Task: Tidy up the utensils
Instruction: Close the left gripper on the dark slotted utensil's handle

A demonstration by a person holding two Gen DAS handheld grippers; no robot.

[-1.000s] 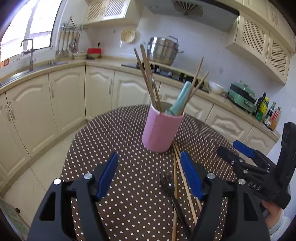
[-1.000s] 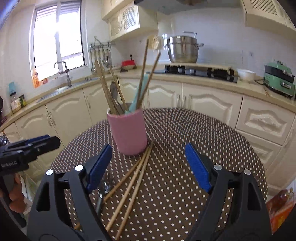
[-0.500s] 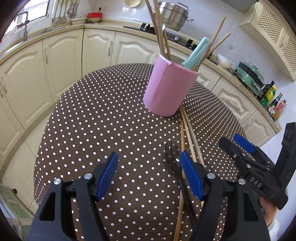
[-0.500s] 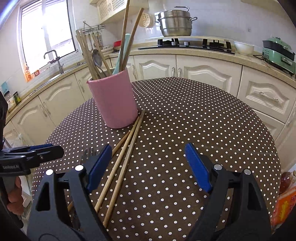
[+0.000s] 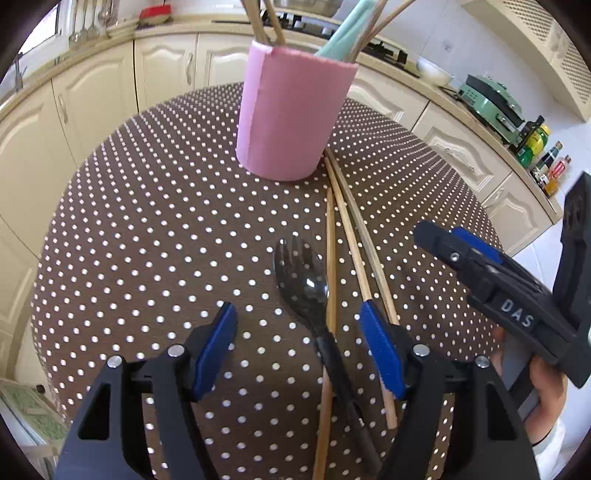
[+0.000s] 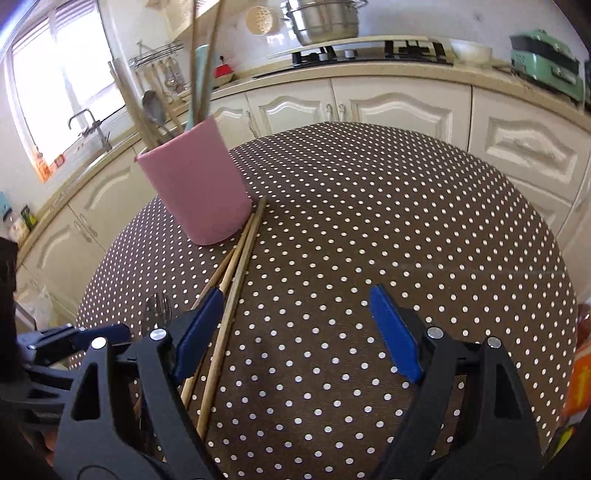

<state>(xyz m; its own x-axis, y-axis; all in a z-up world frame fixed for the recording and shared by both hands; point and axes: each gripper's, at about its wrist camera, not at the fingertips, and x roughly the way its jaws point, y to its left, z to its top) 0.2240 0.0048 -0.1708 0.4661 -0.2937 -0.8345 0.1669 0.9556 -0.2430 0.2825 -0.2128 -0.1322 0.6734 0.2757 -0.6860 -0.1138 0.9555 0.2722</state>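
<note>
Pink holder (image 5: 295, 114) upright; chopsticks (image 5: 264, 22), teal utensil (image 5: 341, 29) inside.

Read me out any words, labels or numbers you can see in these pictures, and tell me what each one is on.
"DAS": white letters on the black body of the right gripper, seen from the left wrist view.
Labels on the sauce bottles on the counter: too small to read.
Packets by the window: blurred, unreadable.
Nothing else carries text.
</note>
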